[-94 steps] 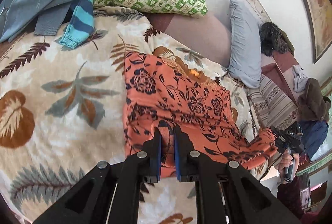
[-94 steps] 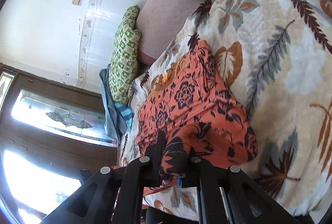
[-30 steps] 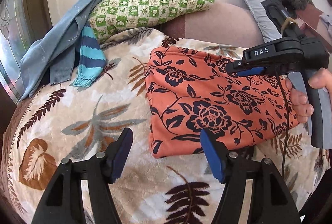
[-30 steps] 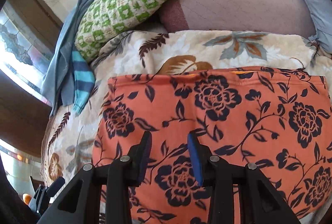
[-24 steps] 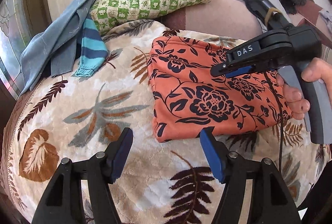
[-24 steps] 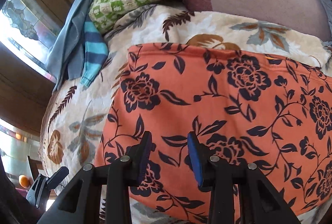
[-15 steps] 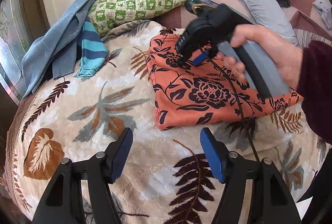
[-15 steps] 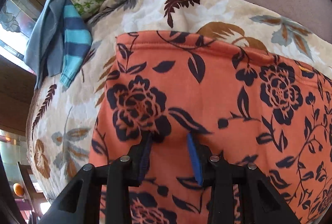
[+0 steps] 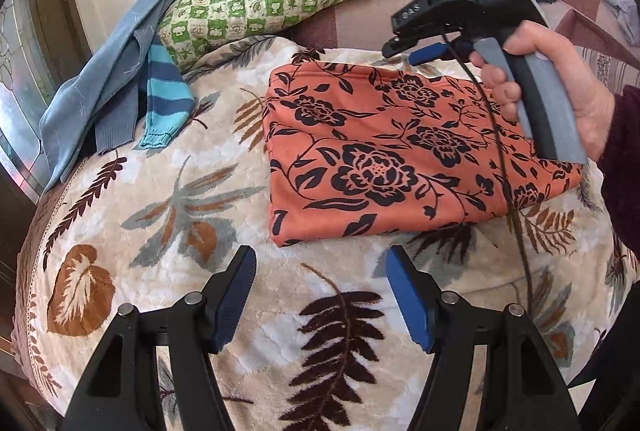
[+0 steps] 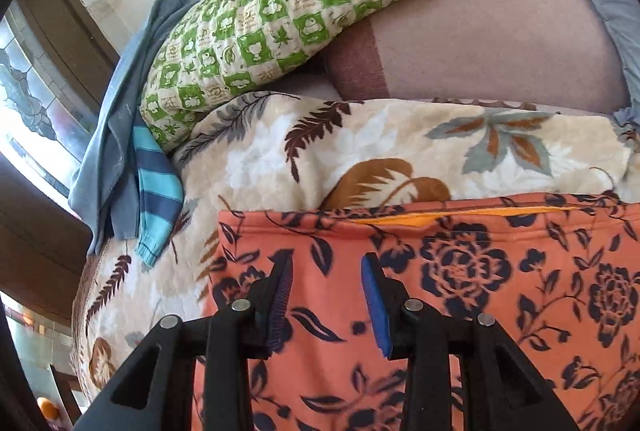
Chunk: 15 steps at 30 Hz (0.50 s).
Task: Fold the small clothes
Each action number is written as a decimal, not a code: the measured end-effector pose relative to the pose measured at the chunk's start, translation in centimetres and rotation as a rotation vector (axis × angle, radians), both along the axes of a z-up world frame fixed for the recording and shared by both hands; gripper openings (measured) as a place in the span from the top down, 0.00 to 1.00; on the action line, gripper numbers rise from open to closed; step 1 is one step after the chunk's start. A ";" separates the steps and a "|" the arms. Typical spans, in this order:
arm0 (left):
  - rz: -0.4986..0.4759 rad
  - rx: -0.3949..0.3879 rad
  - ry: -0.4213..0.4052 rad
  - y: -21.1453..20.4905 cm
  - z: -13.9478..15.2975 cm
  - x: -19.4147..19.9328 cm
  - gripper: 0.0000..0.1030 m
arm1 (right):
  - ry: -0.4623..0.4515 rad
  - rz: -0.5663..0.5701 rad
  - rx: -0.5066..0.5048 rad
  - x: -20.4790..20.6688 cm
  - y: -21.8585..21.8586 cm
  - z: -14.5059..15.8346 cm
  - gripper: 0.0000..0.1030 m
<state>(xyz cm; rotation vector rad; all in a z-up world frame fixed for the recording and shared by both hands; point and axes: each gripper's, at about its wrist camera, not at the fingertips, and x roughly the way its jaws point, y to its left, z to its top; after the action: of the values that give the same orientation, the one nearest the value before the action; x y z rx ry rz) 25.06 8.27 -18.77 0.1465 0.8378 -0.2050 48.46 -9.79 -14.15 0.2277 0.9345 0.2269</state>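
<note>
the orange floral garment (image 9: 400, 155) lies folded flat on the leaf-print blanket (image 9: 160, 231). soft, light, likely to slump; best pinched at its thick left fold. left gripper (image 9: 322, 295) spread, empty; right gripper (image 10: 326, 299) parted above it.

Matt floral cloth garment (image 9: 384, 151) on a plush, fuzzy blanket (image 9: 168, 199).

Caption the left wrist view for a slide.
Open left hand-held gripper hovers before the folded orange floral cloth on the leaf-print blanket.
</note>
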 end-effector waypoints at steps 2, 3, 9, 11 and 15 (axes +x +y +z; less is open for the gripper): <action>-0.014 0.027 -0.006 -0.7 0.6 -1.2 0.34 | -0.016 0.002 -0.047 -2.4 -2.5 0.6 0.63; -0.020 0.038 -0.008 -1.0 0.9 -1.9 0.32 | -0.024 0.000 -0.069 -3.6 -3.8 0.8 0.63; -0.033 0.105 -0.050 -2.7 3.3 -5.5 0.30 | -0.033 -0.065 -0.052 -10.7 -10.9 1.2 0.63; -0.044 0.108 -0.072 -3.3 4.2 -6.7 0.28 | -0.038 -0.085 -0.039 -13.1 -12.3 0.9 0.63; -0.083 0.078 -0.091 -4.2 5.3 -8.9 0.25 | -0.004 -0.112 -0.033 -16.6 -14.3 -0.5 0.63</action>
<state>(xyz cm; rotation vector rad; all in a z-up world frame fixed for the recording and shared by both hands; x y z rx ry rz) 16.13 4.10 -13.49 0.2629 0.7496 -0.2422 31.89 -24.08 -14.70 0.2480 0.9177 0.1087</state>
